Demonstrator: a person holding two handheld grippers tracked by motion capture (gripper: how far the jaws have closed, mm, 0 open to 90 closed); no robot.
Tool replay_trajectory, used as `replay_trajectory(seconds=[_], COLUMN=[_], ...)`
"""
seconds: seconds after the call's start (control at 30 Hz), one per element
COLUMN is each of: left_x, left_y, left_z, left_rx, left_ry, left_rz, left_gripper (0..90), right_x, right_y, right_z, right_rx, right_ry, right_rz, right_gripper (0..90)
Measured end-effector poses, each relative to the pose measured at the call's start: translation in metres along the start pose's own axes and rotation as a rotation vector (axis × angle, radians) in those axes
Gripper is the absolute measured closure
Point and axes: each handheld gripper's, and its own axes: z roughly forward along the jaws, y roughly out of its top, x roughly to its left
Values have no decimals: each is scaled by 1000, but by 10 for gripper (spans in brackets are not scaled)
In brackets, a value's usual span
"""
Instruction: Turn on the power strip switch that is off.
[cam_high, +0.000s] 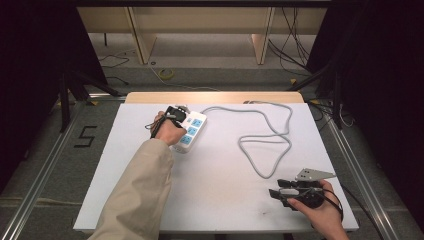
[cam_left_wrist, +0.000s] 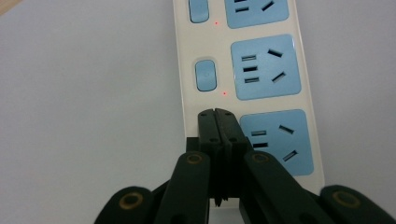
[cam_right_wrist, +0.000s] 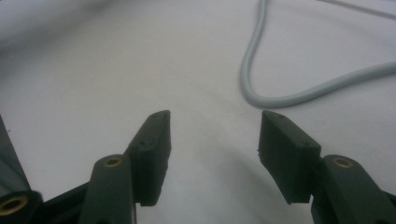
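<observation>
**Left gripper view: closed claw on the power strip switch**

Left gripper view shows your left gripper (cam_left_wrist: 217, 113) with both jaws pressed flat together, nothing between them. The tips sit right on the power strip (cam_left_wrist: 247, 70), at its near end, on the spot where a switch should be. Just ahead of the tips is the next blue switch (cam_left_wrist: 206, 74) with a small red light beside it. A blue socket (cam_left_wrist: 278, 140) lies just to the right of the tips.

The strip looks like hard, smooth plastic. It is probably light, so it may slide on the white table (cam_high: 225, 200) if you push sideways. Push straight down on the switch, and gently. If you need to hold it, take it across its long sides, not by the soft grey cable (cam_high: 270, 135).

Your left arm reaches far forward, with the hand (cam_high: 169, 131) bent down over the strip.

Your right gripper (cam_high: 278, 189) rests low and near you, well away from the strip. Its jaws stand wide apart and hold nothing. A loop of cable lies just ahead of it.
</observation>
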Motion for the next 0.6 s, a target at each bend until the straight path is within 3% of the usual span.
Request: replay_trajectory(seconds=[0.6], left_x=[-4], left_y=[2], left_z=[1], left_rx=[16], left_ry=[23], left_rz=[40], left_gripper=[899], right_x=[0], right_y=[0], right_z=[1], right_rx=[5], right_ry=[1], right_rz=[1], right_gripper=[449])
